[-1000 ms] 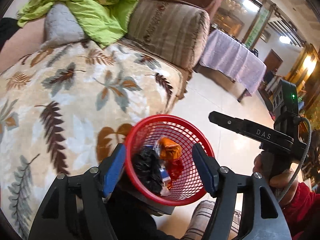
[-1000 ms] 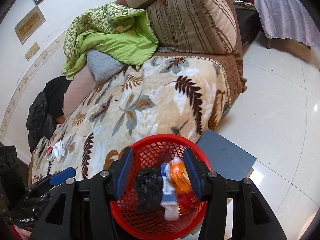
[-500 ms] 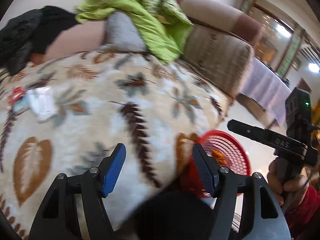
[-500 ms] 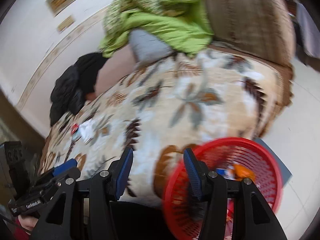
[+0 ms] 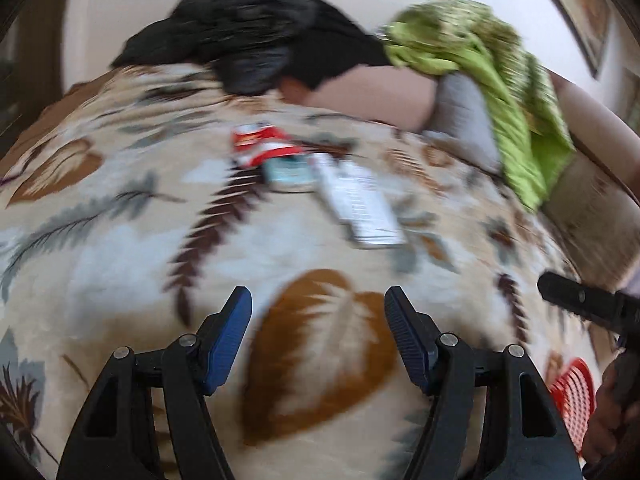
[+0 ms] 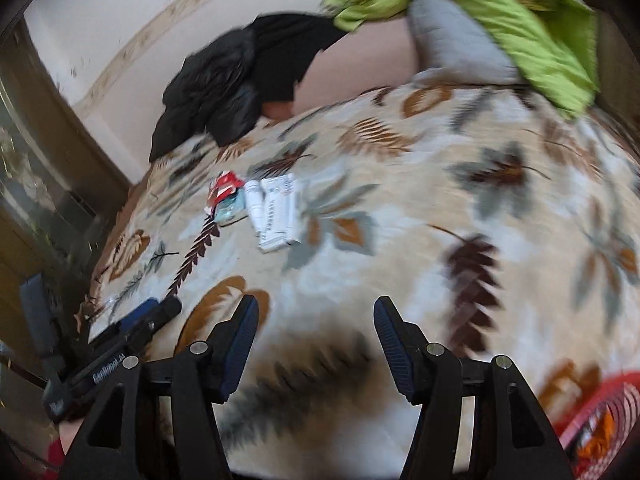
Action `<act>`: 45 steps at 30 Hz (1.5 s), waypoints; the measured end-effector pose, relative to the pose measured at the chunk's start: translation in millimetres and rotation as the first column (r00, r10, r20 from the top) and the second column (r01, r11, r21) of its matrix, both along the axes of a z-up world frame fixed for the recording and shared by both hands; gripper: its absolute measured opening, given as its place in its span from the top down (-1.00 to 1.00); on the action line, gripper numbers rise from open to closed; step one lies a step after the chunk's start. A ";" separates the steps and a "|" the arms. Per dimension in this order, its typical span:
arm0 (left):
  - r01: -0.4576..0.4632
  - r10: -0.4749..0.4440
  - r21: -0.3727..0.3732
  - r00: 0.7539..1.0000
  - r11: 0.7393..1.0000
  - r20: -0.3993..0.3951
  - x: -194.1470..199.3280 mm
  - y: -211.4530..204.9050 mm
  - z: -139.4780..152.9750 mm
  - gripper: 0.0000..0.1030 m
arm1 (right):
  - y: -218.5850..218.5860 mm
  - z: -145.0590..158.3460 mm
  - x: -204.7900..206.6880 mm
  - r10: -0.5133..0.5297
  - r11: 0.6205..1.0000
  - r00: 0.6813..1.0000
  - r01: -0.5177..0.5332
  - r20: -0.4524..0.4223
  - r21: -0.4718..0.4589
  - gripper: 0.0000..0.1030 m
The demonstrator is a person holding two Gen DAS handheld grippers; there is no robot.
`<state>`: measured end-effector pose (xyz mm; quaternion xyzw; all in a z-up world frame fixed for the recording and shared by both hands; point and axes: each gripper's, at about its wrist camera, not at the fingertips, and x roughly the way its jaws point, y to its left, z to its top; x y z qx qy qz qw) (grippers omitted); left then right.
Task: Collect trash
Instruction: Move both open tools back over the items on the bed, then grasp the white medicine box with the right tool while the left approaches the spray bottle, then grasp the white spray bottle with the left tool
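Observation:
A small pile of trash lies on the leaf-patterned blanket: a red and white wrapper (image 5: 260, 144), a pale blue packet (image 5: 290, 172) and a white box (image 5: 358, 200). The same pile shows in the right wrist view as the wrapper (image 6: 224, 188), the packet (image 6: 230, 210) and the box (image 6: 278, 210). My left gripper (image 5: 318, 320) is open and empty, short of the pile. My right gripper (image 6: 316, 328) is open and empty, also short of it. The red basket (image 6: 600, 420) sits low at the right with trash inside; its edge also shows in the left wrist view (image 5: 572, 396).
A black jacket (image 5: 248, 36) and a green quilt (image 5: 500, 60) over a grey pillow (image 5: 464, 116) lie at the back of the sofa. The other gripper shows at the right edge (image 5: 580, 300) and at the lower left (image 6: 120, 344). Both views are motion-blurred.
Both grippers swung left from over the red basket to face the blanket and the trash pile. The basket slid to the lower right of both views. Both stayed open.

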<state>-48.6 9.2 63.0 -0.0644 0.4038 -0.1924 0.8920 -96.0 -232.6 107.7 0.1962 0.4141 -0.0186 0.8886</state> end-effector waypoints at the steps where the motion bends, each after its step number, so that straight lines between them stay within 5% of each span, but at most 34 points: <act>1: -0.027 0.027 -0.005 1.000 1.000 -0.006 5.2 8.5 -6.0 -0.32 | 6.2 -4.1 15.8 0.013 1.000 1.000 -0.013 -0.017 -0.012 -0.24; 9: -0.103 0.103 -0.033 0.995 0.994 -0.015 23.9 30.0 -12.6 -0.32 | 41.4 -42.1 129.3 0.060 0.988 0.990 -0.077 -0.131 -0.131 -0.25; 15: -0.112 0.110 -0.050 0.992 0.992 -0.054 34.1 33.5 -18.6 -0.32 | 61.3 -75.5 174.9 0.064 0.964 0.970 -0.120 -0.233 -0.235 -0.24; 18: -0.101 0.097 -0.055 0.994 0.993 -0.059 35.3 30.2 -18.9 -0.32 | 52.9 -78.7 170.4 0.042 0.973 0.975 -0.089 -0.218 -0.213 -0.07; 23: -0.051 0.048 -0.064 0.998 0.997 -0.051 44.4 16.8 -15.8 -0.32 | 28.6 -71.3 138.7 -0.040 0.984 0.977 0.001 -0.211 -0.179 -0.07; 27: 0.012 -0.017 -0.096 0.998 0.995 -0.053 62.7 -4.6 -8.4 -0.32 | 11.7 -55.9 89.4 -0.136 0.983 0.981 0.117 -0.138 -0.138 -0.07; 33: 0.069 -0.079 -0.134 0.995 0.989 -0.069 108.1 -50.1 -2.4 -0.28 | 2.5 -44.3 65.6 -0.156 0.985 0.987 0.153 -0.037 -0.080 -0.07; 45: 0.058 -0.054 0.022 0.987 0.998 -0.150 186.7 -103.1 -39.6 0.34 | -14.3 -32.4 62.5 -0.179 0.983 0.983 0.180 0.037 -0.036 -0.07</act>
